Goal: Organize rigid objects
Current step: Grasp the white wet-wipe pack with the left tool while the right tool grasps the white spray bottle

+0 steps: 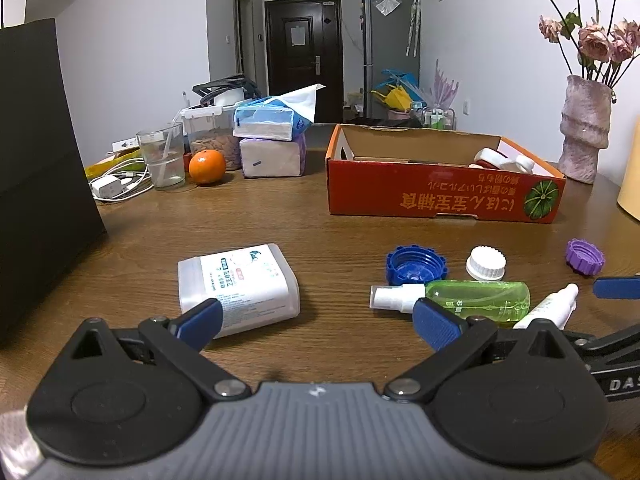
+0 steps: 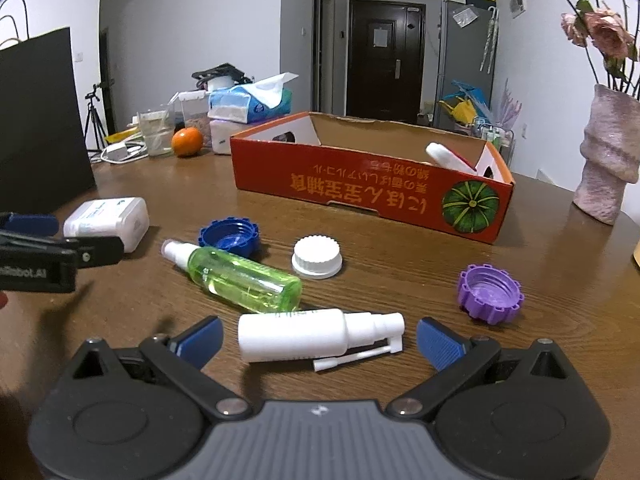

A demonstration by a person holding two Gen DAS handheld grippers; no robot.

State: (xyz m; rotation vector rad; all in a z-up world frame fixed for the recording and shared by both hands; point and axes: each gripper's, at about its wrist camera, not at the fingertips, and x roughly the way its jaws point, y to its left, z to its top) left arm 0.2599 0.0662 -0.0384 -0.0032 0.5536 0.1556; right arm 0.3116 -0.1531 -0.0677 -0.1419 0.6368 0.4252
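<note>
On the brown wooden table [image 2: 400, 280] – orange box [image 2: 372, 188], scattered bottles and caps – both claws gape wide, holding nothing.

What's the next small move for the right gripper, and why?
Probably ease the right gripper forward and down, then close on the white spray bottle. It lies on its side on the table, right ahead of the open fingers, nearer than the other loose items, and the orange box already holds white things.

The counter [image 2: 400, 288] is glossy grained wood. The orange box [image 2: 360, 192] is matt cardboard. The green spray bottle [image 2: 244, 280] is clear, shiny plastic; the white spray bottle [image 2: 296, 338] smooth, opaque plastic.
</note>
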